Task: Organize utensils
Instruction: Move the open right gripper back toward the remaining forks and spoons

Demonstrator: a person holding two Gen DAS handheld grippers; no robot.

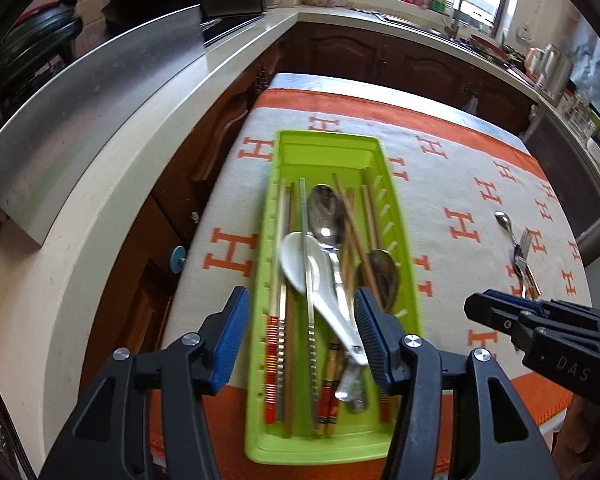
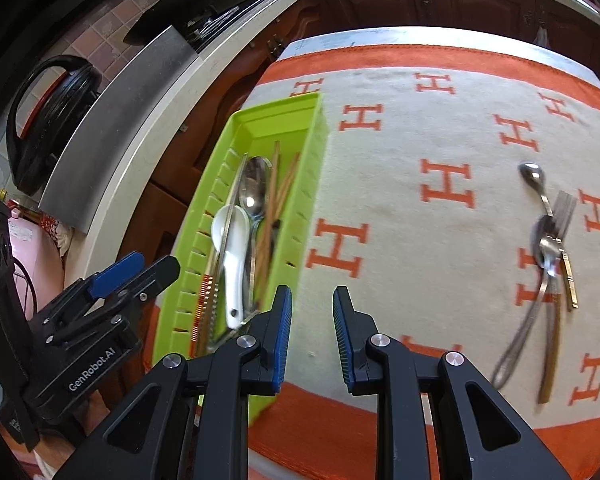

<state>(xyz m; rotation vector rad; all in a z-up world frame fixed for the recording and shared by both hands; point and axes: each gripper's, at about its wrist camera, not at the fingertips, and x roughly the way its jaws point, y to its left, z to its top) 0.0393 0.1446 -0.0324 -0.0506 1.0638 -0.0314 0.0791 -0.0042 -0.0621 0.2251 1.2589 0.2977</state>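
Hovering with fingers parted and empty: left gripper point(image 1: 300, 320) over the green tray point(image 1: 328, 446), right gripper point(image 2: 312, 336) above the orange-lettered cloth point(image 2: 412, 248) beside it. Tray holds chopsticks point(image 1: 278, 256), white ceramic spoon point(image 1: 300, 260), metal spoons point(image 1: 326, 216). Only the right view shows the loose fork point(image 2: 563, 210) and spoons point(image 2: 534, 176) on the cloth clearly.

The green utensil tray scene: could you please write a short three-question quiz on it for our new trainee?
1. True or false: the white ceramic spoon lies inside the green tray.
2. Multiple choice: where is the loose cutlery pile? A) on the patterned cloth, outside the tray; B) in the tray; C) on the counter.
3. Fill in: both the left hand-held gripper and the right hand-held gripper are ____ and hold nothing.

Key: 1 true; 2 A; 3 open.
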